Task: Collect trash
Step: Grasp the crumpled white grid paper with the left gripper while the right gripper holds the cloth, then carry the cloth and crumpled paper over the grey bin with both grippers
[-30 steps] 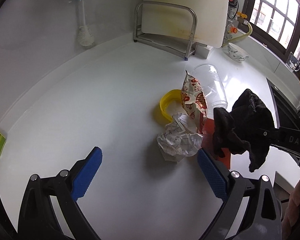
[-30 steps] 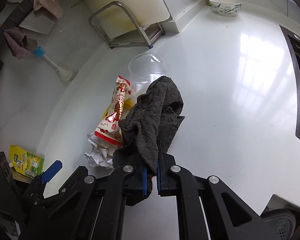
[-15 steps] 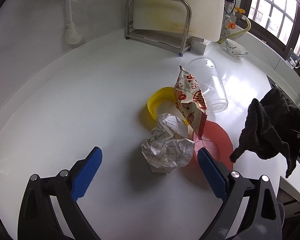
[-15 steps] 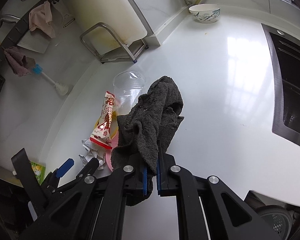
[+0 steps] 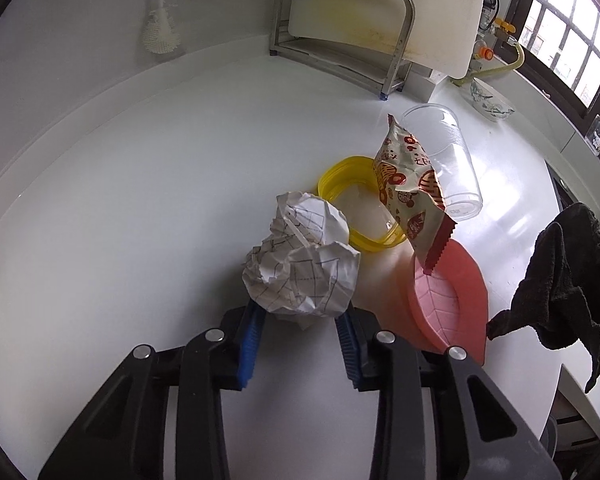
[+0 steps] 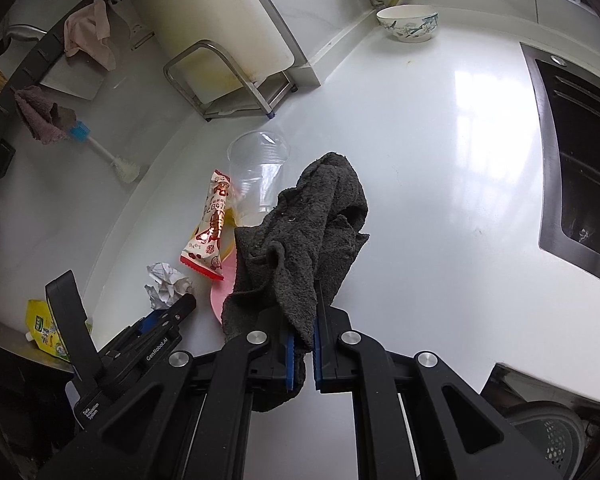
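Note:
My left gripper (image 5: 300, 332) is shut on a crumpled ball of white paper (image 5: 302, 272) on the white counter; the paper also shows in the right wrist view (image 6: 165, 285). Just past it lie a yellow lid (image 5: 354, 216), a red-and-cream snack wrapper (image 5: 410, 196), a clear plastic cup (image 5: 446, 160) on its side and a pink leaf-shaped dish (image 5: 450, 300). My right gripper (image 6: 303, 354) is shut on a dark grey cloth (image 6: 306, 236) and holds it above the counter, to the right of the trash pile. The cloth hangs at the right edge of the left wrist view (image 5: 560, 280).
A metal rack (image 5: 340, 20) with a white cutting board stands at the back. A white brush (image 5: 160, 28) leans on the wall. A patterned bowl (image 6: 408, 24) sits far back. A dark sink (image 6: 580, 168) lies to the right. A yellow-green pouch (image 6: 44, 332) lies at the left edge.
My left gripper moved forward to the paper ball and closed on it. My right gripper pulled back and up with the cloth, uncovering the pink dish.

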